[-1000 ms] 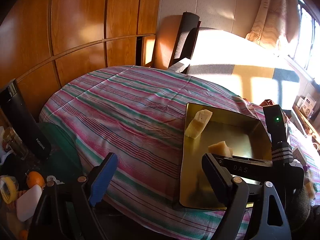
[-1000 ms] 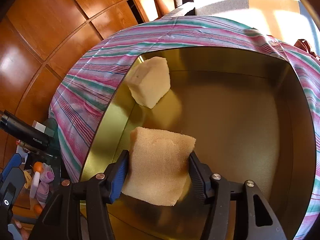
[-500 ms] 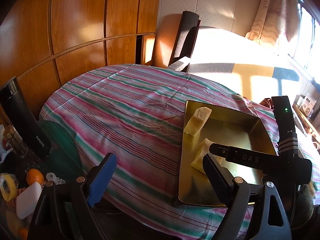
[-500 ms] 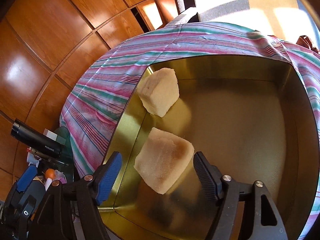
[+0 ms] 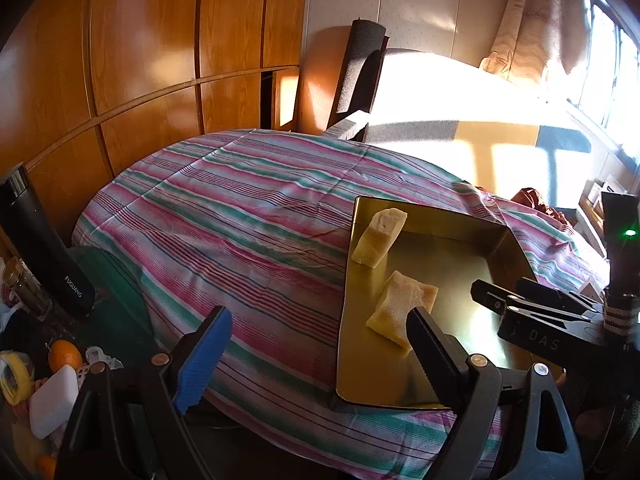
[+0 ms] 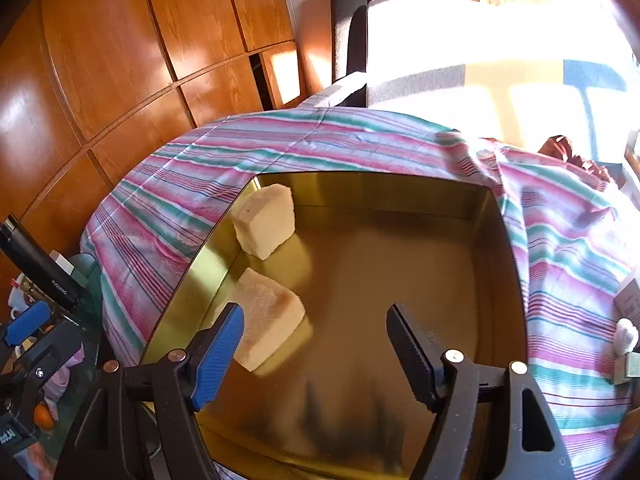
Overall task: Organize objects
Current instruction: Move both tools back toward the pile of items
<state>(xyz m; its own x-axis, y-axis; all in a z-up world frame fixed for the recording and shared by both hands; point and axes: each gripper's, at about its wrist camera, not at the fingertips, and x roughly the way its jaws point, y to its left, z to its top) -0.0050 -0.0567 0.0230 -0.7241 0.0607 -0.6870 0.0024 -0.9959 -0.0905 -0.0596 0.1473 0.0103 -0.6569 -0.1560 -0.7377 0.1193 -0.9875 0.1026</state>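
Inside the golden tray (image 6: 400,192), two sponges (image 6: 266,322) are lying along its left wall for tidiness; the right gripper (image 6: 314,346), jaws having just opened, is hovering wide and empty, like the left gripper (image 5: 316,354).

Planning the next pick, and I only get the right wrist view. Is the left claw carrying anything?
Observer: No. The left claw is open and holds nothing. It hovers over the near edge of the pink and green striped bedspread.
Operator: What's loose on the side table next to it?
Observer: A white rectangular block lies beside a round orange fruit.
Operator: Anything standing upright there?
Observer: A small glass jar with a gold lid stands next to the tall black cylindrical flask.
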